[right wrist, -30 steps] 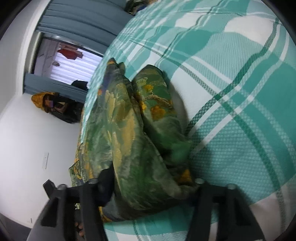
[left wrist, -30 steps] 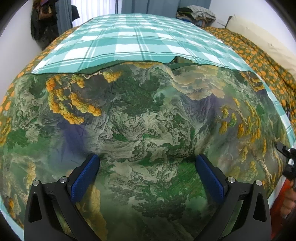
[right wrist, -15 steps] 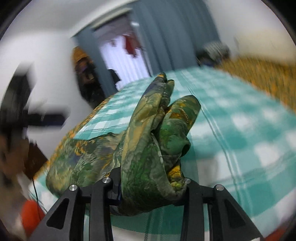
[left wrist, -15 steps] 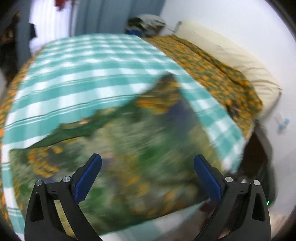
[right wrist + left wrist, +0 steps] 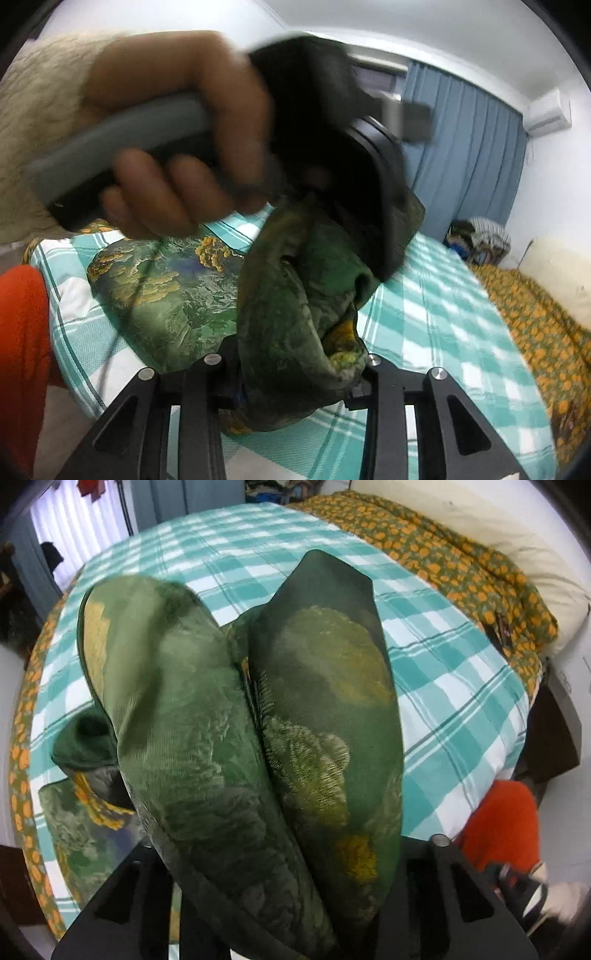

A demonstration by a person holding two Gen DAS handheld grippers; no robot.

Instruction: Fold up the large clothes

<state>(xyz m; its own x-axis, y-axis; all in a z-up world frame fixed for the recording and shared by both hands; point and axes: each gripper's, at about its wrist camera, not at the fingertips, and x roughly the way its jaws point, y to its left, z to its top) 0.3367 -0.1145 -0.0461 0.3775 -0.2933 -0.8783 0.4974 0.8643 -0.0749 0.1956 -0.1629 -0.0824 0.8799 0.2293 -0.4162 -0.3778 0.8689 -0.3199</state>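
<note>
green printed cloth (image 5: 258, 738) bunched up between both sets of jaws — the left gripper (image 5: 288, 904) had just clamped shut on it, the right gripper (image 5: 295, 369) gripped another fold. its remainder lay beneath on the checked bed cover (image 5: 424, 295) — both hands close together.

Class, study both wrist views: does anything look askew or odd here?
Nothing damaged or spilled. The green landscape-print garment bunches in thick wads in both the left claw and right claw, not flat on the teal checked bedspread.
</note>
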